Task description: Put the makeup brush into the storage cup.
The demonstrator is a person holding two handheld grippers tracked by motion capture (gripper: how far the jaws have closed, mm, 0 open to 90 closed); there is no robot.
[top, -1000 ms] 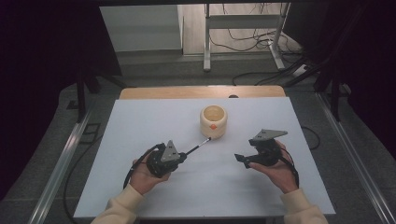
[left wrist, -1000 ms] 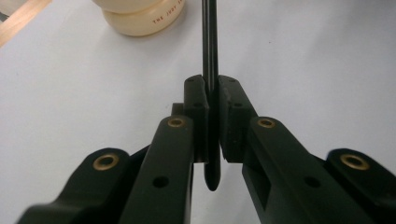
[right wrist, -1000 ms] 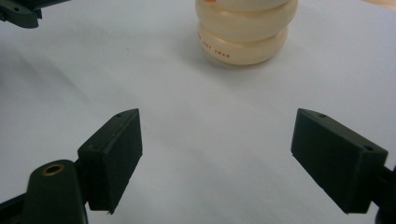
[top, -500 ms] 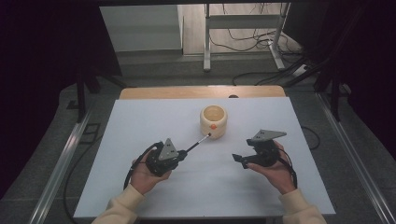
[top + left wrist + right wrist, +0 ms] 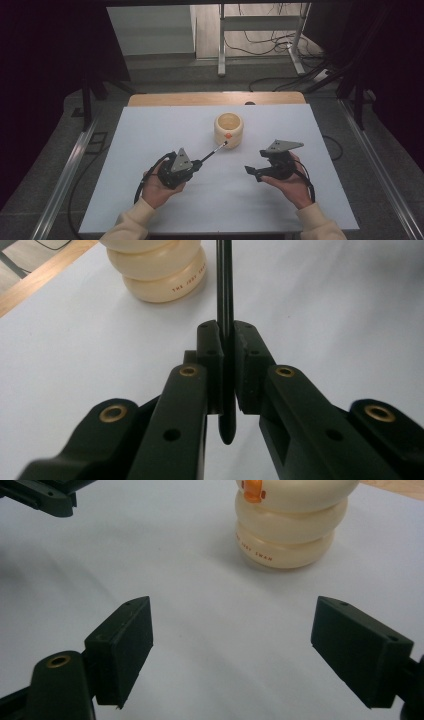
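A white table [image 5: 150, 150] seen from above, with a person's two forearms in cream sleeves coming in from the near edge. On the left, the left hand [image 5: 156, 187] cups the left gripper [image 5: 196, 164] low over the table, wrist bent so the gripper points up and to the right toward the middle. Its jaws are clamped on a thin black rod [image 5: 214, 151], which sticks out ahead of them; the rod's pale tip lies just beside the base of a cream ribbed pot [image 5: 229, 130] with a small orange mark on its side. The pot stands upright near the table's centre, toward the far edge. On the right, the right hand [image 5: 290, 185] holds the right gripper [image 5: 251, 172] pointing leftward, its jaws spread wide with nothing between them, well apart from the pot.
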